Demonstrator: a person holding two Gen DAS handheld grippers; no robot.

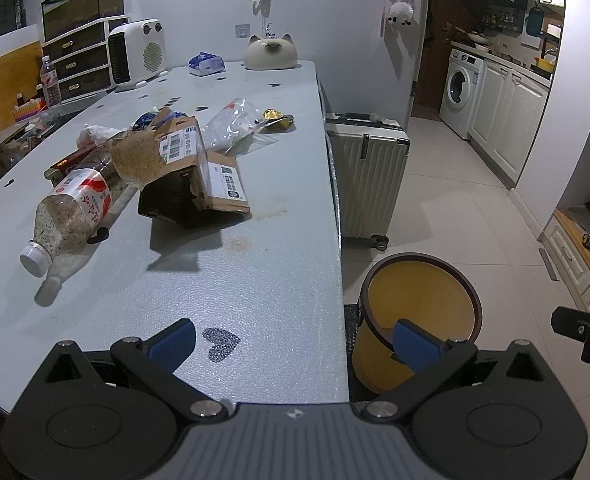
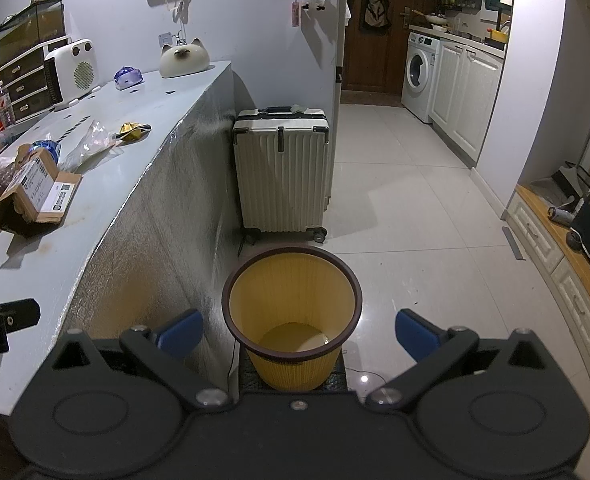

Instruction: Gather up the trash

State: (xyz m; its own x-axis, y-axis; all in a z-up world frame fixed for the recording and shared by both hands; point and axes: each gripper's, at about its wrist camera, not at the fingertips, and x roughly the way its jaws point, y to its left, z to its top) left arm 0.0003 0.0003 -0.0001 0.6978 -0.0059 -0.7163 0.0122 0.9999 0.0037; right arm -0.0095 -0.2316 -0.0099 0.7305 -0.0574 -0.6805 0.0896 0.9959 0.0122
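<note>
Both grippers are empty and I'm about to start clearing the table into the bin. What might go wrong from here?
1. The plastic bottle lies on its side and may roll when the left gripper closes on it.
2. The torn cardboard box leans on the bottle and a black item, so pulling one may drag the others.
3. The yellow bin sits below the table edge; drops may miss.

Table [image 1: 255,280]: grey top, heart marks, brown stains.
On table: plastic bottle [image 1: 69,212] (lying), torn cardboard box [image 1: 187,172], clear bag [image 1: 235,124], gold wrapper [image 1: 277,119], heater [image 1: 137,54].
Floor [image 2: 415,208]: yellow bin [image 2: 293,320], suitcase [image 2: 281,168].
</note>
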